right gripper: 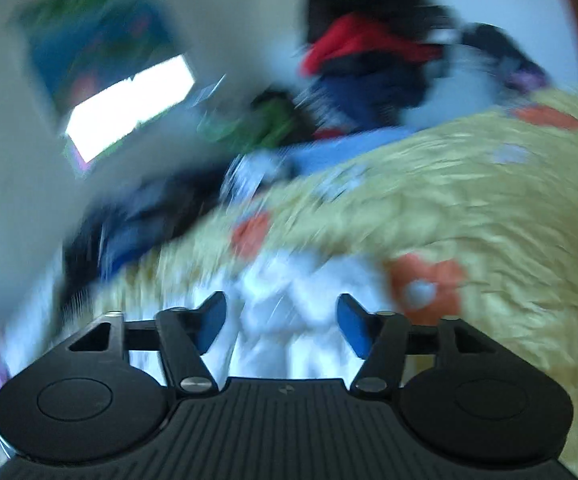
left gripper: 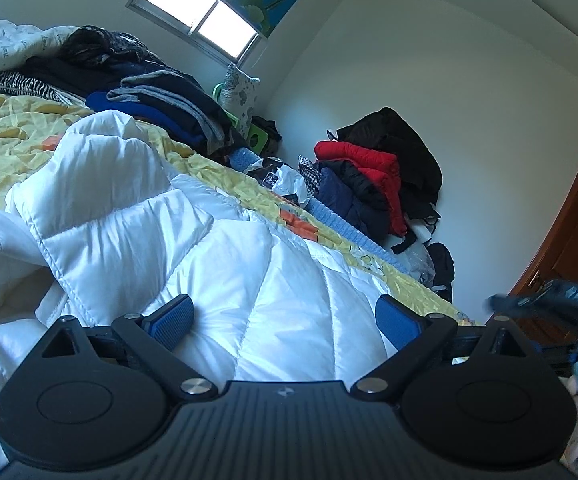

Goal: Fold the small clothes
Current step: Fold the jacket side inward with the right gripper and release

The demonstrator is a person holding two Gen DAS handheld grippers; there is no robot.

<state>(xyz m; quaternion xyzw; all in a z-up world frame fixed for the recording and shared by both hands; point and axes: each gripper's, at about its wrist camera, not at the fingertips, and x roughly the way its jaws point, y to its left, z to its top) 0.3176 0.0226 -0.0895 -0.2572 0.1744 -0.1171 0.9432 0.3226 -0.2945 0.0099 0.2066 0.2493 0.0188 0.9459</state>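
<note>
1. Folding the white quilted jacket [left gripper: 193,240] was the step in hand: it lay puffed and partly doubled over on the yellow bedspread [left gripper: 17,136], filling the left wrist view from about seven o'clock to the centre. I judged the fold only partly made, since one flap stood up loosely near eleven o'clock.

2. My left gripper [left gripper: 285,322] hung just over the jacket with its jaws wide apart. The blue pads [left gripper: 173,320] sat close above the fabric and clamped nothing; I could not tell whether they brushed it.

3. My right gripper [right gripper: 281,322] also stood with its jaws apart. White cloth [right gripper: 289,296] showed between and beyond them, but the pads did not press on it, so I held nothing there. That view was badly smeared, and the same gripper showed only as a dark blur at four o'clock in the left view.

4. The next move, as I judged it, called for taking a fresh edge of the jacket with one gripper while the other pinned the padding flat, since the slick filling would spring back.

5. Stacked clothes [left gripper: 169,104] lay at eleven o'clock, well apart from the jacket.
</note>
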